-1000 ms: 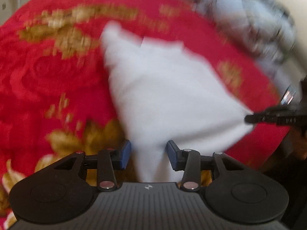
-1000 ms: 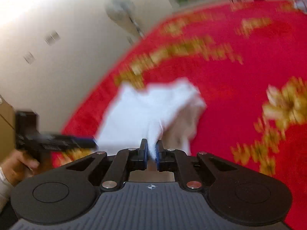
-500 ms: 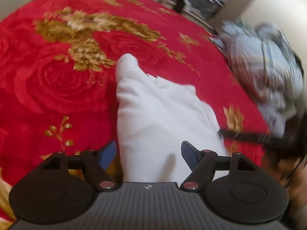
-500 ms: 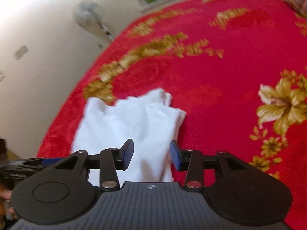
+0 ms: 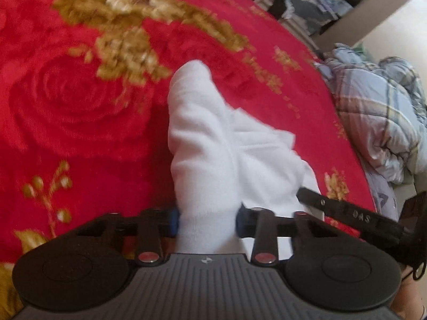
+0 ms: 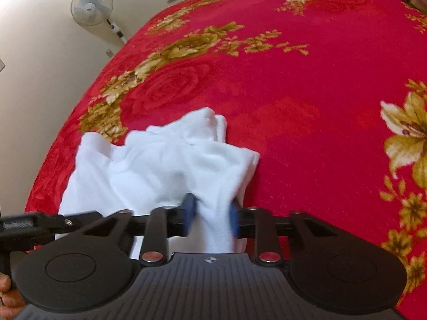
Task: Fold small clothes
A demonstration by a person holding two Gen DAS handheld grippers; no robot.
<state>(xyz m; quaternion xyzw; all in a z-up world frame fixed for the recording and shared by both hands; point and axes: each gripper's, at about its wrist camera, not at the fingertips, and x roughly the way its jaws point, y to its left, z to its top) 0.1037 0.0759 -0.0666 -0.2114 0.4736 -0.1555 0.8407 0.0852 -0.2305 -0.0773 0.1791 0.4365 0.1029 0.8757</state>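
A small white garment lies rumpled on a red blanket with gold flowers. My left gripper is closing on the garment's near edge, and a bunched fold fills the gap between its blue pads. In the right wrist view the same white garment spreads to the left over the red blanket. My right gripper is closing too, with a pinched ridge of cloth between its pads. A finger of the right gripper reaches in at the garment's right corner. A finger of the left gripper shows at the left.
A blue plaid quilt is heaped beyond the blanket's right edge, with cluttered shelves behind. A standing fan stands by the cream wall past the far left edge. A person's hand shows at the lower left.
Both grippers opened wide half a second ago and have since closed around folds of the white garment. The garment went from stretched flat to bunched, and both views moved closer to it.
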